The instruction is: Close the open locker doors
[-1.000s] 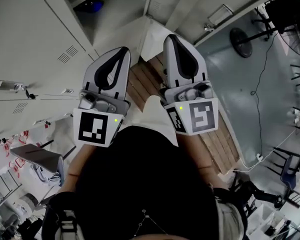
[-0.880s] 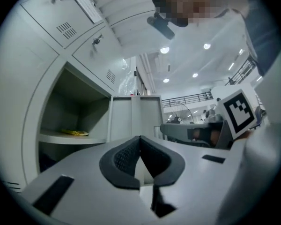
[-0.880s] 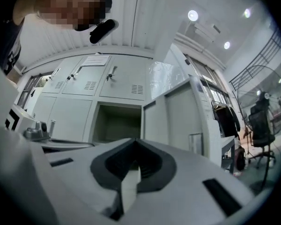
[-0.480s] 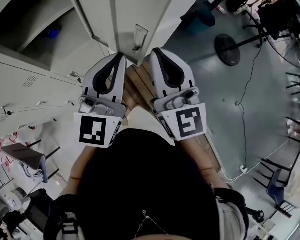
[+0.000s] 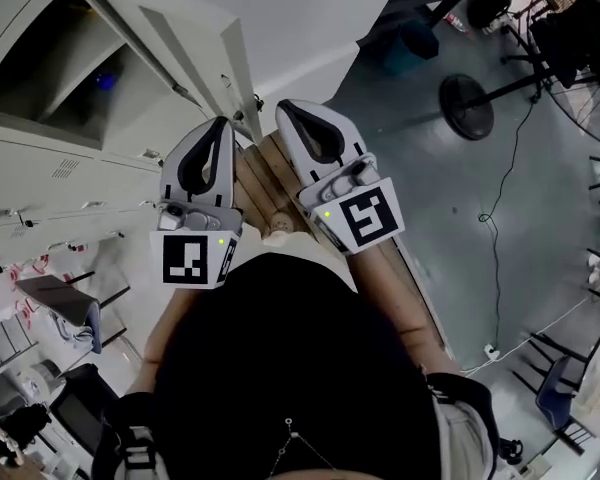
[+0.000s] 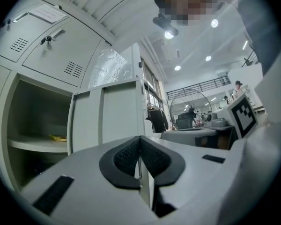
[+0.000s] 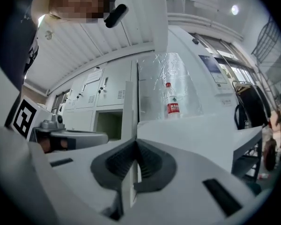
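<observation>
A grey locker door (image 5: 185, 43) stands open above the open compartment (image 5: 55, 78) at the upper left of the head view. My left gripper (image 5: 223, 123) and right gripper (image 5: 283, 106) are side by side just short of the door's free edge; both are shut with nothing in them. In the left gripper view the door (image 6: 107, 118) rises right behind my shut left gripper (image 6: 140, 138), and a small yellow thing (image 6: 57, 138) lies on the compartment's shelf. In the right gripper view the door's edge (image 7: 129, 104) stands straight ahead of my right gripper (image 7: 136, 142). Whether either touches the door I cannot tell.
Closed lockers (image 6: 51, 46) with keys sit above the open one. A plastic-wrapped pillar with a red-labelled extinguisher (image 7: 172, 102) stands right of the door. A standing fan's round base (image 5: 467, 106) and a cable (image 5: 495, 218) lie on the grey floor at right.
Both grippers have swung sideways along the locker row. The open door, earlier off to the upper right, now stands just beyond their tips. Both grippers stayed shut.
</observation>
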The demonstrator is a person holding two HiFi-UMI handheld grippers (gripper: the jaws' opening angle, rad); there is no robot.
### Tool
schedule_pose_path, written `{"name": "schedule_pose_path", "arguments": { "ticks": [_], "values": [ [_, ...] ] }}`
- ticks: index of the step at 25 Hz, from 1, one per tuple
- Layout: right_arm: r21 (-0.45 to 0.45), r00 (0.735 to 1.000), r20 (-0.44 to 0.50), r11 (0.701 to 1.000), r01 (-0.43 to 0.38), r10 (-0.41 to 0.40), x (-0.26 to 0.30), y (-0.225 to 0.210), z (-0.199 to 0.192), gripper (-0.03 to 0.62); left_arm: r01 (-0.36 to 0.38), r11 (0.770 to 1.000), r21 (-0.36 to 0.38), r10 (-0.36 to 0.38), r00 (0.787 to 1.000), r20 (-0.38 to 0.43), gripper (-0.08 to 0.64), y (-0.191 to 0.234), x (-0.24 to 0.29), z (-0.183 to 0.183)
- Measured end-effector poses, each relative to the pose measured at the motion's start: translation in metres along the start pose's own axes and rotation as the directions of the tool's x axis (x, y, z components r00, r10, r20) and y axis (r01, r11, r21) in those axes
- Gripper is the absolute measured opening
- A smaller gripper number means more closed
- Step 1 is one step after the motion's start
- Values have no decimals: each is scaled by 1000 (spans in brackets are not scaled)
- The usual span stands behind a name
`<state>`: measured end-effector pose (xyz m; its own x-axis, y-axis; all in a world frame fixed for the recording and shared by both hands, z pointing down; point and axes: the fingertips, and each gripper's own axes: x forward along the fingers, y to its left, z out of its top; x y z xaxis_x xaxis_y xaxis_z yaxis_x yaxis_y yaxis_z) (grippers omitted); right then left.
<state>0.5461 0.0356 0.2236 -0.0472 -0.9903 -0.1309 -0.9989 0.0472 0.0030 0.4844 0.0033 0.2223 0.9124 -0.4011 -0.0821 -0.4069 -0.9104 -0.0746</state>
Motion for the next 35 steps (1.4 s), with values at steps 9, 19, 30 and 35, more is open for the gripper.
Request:
{"name": "schedule_pose_path", "arguments": {
  "ticks": [9, 19, 30, 35],
  "values": [
    [70, 991, 11, 989, -133, 132, 3, -1, -16, 33, 1, 1000, 23, 0, 999, -41, 2, -9, 7, -13],
    [77, 965, -66, 965, -249, 255, 20, 9, -45, 89, -17, 999, 30, 19, 997, -75, 2, -4, 2, -22],
    [82, 956, -113, 961, -263, 271, 29, 14, -60, 89, -51, 998, 34, 54, 994, -95, 2, 7, -13, -30],
    [103, 953, -101, 955, -277, 287, 28, 16, -59, 89, -74, 997, 29, 76, 992, -103, 2, 14, -16, -32]
  ]
}}
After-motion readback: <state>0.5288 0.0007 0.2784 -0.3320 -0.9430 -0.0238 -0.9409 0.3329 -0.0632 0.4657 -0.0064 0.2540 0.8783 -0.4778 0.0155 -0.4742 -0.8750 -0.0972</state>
